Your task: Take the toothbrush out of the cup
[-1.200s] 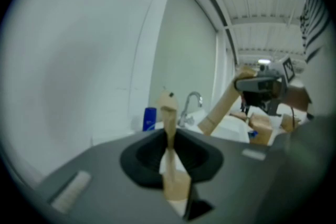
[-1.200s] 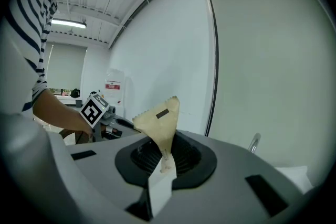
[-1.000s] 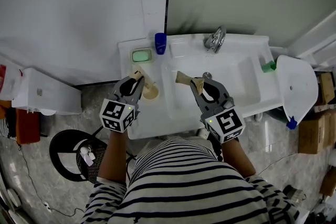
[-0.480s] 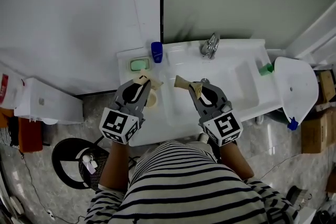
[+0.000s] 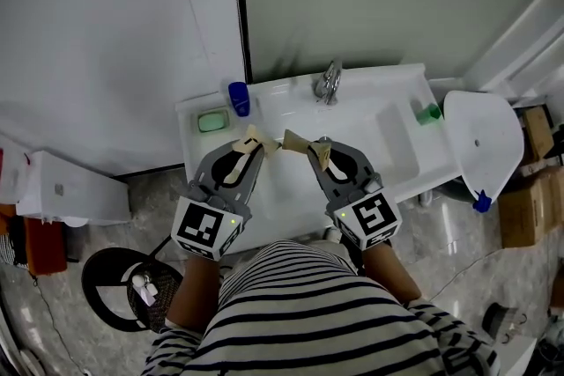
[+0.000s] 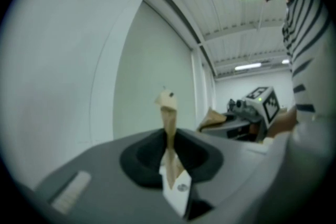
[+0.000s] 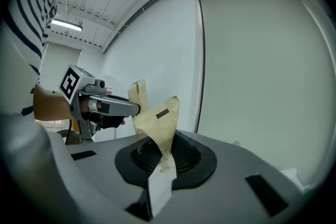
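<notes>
**Toothbrush upright in the left jaws, so the way out is along its own axis**

The left gripper [image 5: 253, 139] points level over the sink [image 5: 397, 101]. Its taped jaws are pressed together on a thin pale strip, which I take to be the toothbrush [image 7: 137, 93]. The right gripper view shows that strip crossing the left jaws' tips with its long axis upright, part above the jaws and part below. The pads' tape is nearly the same colour, so this reading is not certain.

The right gripper [image 5: 293, 140] sits just beside the left jaws, tip close to tip but apart. Its jaws are pressed together on nothing but their own tape, so the left hand is the one on the task's thing.

No cup shows below the left jaws, because the gripper's body covers that part of the sink. A blue cup [image 5: 239, 99] stands beyond the left jaws, to their outer side, well apart. Whether it is the task's cup I cannot tell.

As I judge it, the strip's lower end should travel straight up along that axis before any sideways swing.
</notes>
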Demonstrator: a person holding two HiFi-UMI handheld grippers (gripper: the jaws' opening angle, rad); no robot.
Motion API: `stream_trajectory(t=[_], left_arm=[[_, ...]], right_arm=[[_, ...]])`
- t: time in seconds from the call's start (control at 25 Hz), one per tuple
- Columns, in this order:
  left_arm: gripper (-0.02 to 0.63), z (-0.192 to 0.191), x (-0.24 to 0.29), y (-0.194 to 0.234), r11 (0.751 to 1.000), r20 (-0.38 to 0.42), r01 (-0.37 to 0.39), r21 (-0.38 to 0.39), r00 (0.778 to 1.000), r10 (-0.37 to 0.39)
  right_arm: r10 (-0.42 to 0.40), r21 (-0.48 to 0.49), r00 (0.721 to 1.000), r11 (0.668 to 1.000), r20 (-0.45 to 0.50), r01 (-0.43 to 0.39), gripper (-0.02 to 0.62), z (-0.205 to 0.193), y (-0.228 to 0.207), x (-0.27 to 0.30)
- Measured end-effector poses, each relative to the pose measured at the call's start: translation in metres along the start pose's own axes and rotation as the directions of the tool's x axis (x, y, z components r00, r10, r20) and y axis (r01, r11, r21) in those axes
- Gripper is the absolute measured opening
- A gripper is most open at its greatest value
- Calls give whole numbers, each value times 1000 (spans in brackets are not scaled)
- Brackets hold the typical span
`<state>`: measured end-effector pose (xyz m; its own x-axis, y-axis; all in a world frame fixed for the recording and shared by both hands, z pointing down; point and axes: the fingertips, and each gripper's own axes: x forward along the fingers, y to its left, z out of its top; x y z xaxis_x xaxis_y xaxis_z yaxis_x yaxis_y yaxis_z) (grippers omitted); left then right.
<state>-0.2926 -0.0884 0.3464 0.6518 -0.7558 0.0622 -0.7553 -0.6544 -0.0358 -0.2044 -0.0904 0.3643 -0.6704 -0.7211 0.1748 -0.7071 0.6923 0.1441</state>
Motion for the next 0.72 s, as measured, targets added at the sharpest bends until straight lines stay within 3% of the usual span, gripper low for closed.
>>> stream_trajectory(t=[0.72], left_arm=[[57,8,23,-30,999,28,46,3,999,-46]], right_arm=[[-35,-43,999,998,-6,34,35,5,-17,-15]])
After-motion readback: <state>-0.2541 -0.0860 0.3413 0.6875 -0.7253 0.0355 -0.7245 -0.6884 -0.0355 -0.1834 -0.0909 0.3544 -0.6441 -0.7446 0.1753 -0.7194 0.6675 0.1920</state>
